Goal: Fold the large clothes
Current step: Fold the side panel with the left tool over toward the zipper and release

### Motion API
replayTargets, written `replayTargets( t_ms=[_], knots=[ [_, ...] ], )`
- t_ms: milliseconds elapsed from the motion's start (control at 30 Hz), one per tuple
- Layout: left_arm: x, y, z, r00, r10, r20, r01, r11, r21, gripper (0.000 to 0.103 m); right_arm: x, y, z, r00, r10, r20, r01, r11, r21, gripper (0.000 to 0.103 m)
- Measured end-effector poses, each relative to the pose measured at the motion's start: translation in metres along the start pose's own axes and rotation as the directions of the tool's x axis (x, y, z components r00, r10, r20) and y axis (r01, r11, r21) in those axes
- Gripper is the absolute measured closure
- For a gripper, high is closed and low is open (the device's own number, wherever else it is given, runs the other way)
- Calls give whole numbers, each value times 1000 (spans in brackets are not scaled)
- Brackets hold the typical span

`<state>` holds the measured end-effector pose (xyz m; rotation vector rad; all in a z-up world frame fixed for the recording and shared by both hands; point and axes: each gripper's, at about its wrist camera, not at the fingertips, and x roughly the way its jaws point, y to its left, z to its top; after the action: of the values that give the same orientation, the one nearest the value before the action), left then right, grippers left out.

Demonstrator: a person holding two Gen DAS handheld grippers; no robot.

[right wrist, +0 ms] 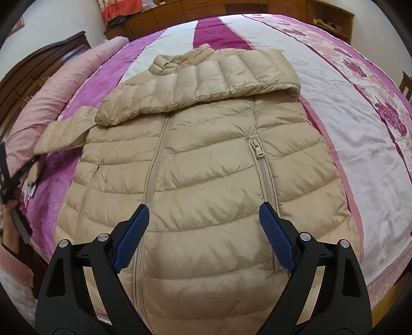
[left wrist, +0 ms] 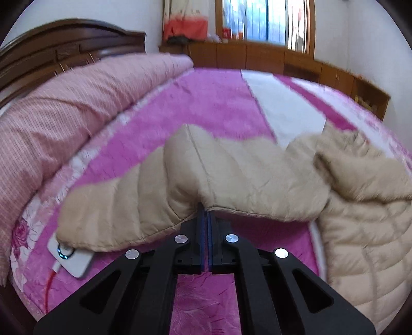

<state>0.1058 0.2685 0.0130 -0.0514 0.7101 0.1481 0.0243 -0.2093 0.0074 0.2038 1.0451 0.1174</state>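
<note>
The beige quilted down jacket point(right wrist: 206, 159) lay front-up on the bed's pink and white floral bedspread point(right wrist: 360, 108), its centre zip closed and its collar towards the far wooden cabinets point(right wrist: 206, 10); one sleeve point(right wrist: 200, 85) was folded across the chest of the jacket, and the other sleeve point(left wrist: 185, 180) stretched out from the jacket's side towards the headboard point(left wrist: 64, 51); the left gripper point(left wrist: 207, 211) was clenched on the near edge of that outstretched sleeve, its blue pads pressed together with a pinch of fabric between them, and the sleeve rose in a ridge off the bedspread at the pinch; the view from that gripper was blurred; beside the sleeve's cuff, on the side away from the jacket's body, a white power bank point(left wrist: 70, 260) with a ring of small lit dots lay on the bedspread, partly under the cuff, with a red cable point(left wrist: 51, 281) plugged into it; beyond the sleeve, next to the headboard, lay a rolled pink striped quilt point(left wrist: 64, 123); the right gripper point(right wrist: 204, 216) hung over the lower front of the jacket, its jaws spread wide on either side of the stretch between the centre zip and the pocket zip point(right wrist: 260, 152), with nothing held; whether its blue pads point(right wrist: 134, 237) touched the fabric could not be told; at the side of the jacket where the sleeve was lifted, a person's hand point(right wrist: 10, 211) and a pink knitted cuff point(right wrist: 13, 260) showed at the edge of the right wrist view.
</note>
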Motion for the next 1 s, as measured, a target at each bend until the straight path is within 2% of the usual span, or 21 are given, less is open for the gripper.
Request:
replayTargets(
  t_ms=[167, 300, 500, 600, 733, 1000],
  knots=[
    [-40, -26, 23, 993, -42, 110, 41, 999, 16, 102, -8, 0, 0, 999, 15, 29, -15, 1000, -8, 16],
    [-69, -61, 38, 977, -105, 186, 97, 994, 52, 102, -14, -4, 1, 999, 26, 45, -26, 1000, 4, 16],
    [-91, -121, 46, 952, -215, 220, 190, 973, 131, 102, -20, -17, 0, 998, 31, 60, -34, 999, 36, 16],
    [-93, -156, 43, 942, -259, 212, 223, 958, 181, 102, -22, -25, 0, 997, 33, 66, -36, 998, 59, 16],
    [-85, -195, 38, 931, -323, 172, 290, 937, 193, 102, -26, -35, -1, 997, 33, 76, -39, 996, 83, 16],
    [-52, -246, 21, 926, -372, 62, 354, 914, 200, 102, -34, -53, 0, 994, 35, 99, -47, 991, 127, 16]
  ],
)
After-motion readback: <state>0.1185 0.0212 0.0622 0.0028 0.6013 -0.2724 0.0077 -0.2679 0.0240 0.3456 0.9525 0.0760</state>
